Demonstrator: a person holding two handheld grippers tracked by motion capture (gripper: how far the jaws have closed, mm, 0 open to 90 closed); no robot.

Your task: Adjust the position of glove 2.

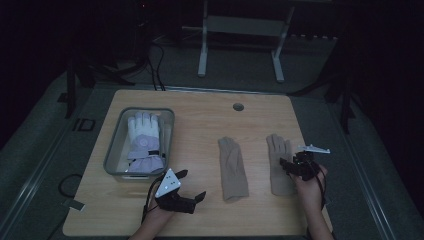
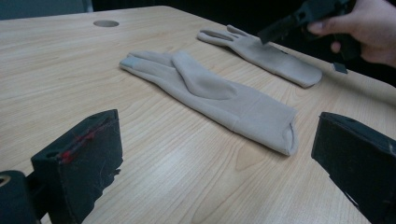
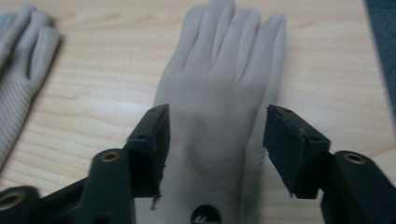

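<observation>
on the lower right of the high view, right gripper (image 1: 289, 167) sits over the right beige glove (image 1: 278, 165), held by a hand (image 1: 310, 187) coming up from the bottom edge. right gripper view: jaws spread apart, palm of that glove (image 3: 219, 102) flat on the wood beneath the gap, pads not pressing it, fingers of the glove pointing to the top of the frame. nothing pinched.

lower centre-left of the high view: left gripper (image 1: 192, 185) low over the table (image 1: 200, 107), grey three-cornered plate (image 1: 168, 183) on top, jaws pointing toward the right of the frame. left gripper view: jaws wide apart at the bottom corners, bare wood between them, empty. middle beige glove (image 2: 210, 100) lies flat ahead of them, cuff nearest, thumb folded over the palm; same glove at centre of the high view (image 1: 232, 167), near the right one, not touching it.

upper right of left gripper view: right gripper (image 2: 299, 18) and its hand (image 2: 364, 30) above the far glove (image 2: 266, 53).

left part of the high view: clear bin (image 1: 114, 150) holding a white and lilac glove (image 1: 144, 142), just above the left gripper. round hole (image 1: 238, 106) in the table near its top edge.
</observation>
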